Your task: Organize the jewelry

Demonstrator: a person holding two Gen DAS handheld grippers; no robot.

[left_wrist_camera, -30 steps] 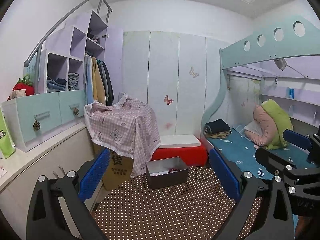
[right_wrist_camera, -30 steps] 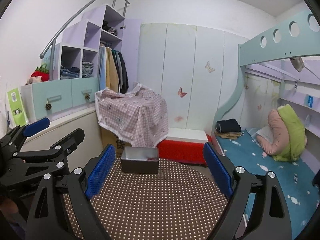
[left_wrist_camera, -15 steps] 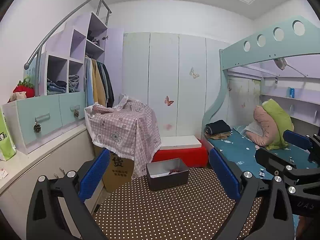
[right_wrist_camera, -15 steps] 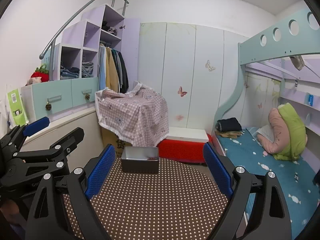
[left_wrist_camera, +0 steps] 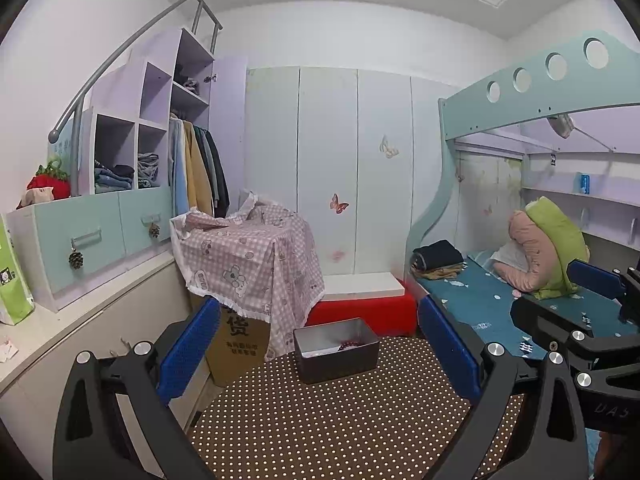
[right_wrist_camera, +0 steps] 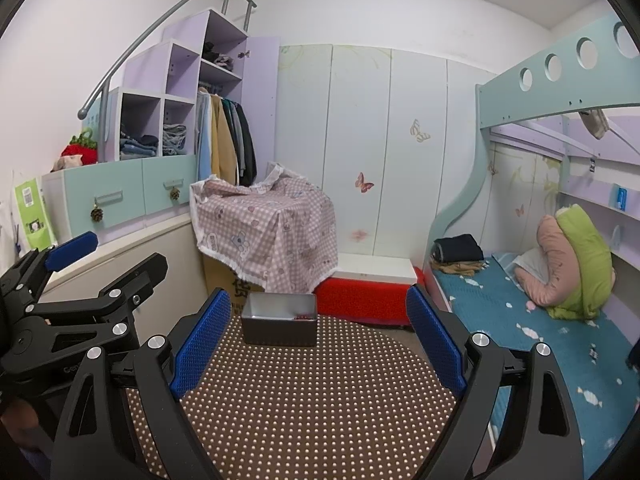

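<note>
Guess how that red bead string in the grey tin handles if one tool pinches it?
The bead string looks like small round beads in a loop, so probably floppy; it should drape from a pinch. Likely light. Beads may slip between flat pads. It lies against the grey tin wall, so access looks tight. Detail is too small to confirm.

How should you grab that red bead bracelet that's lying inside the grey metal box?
Probably from straight above: the grey metal box is open on top and its upright walls block any sideways reach. The red bead bracelet lies low near the box's right wall, so pinch the strand where it lies furthest from that wall. Both the left gripper and right gripper are open and empty.
</note>
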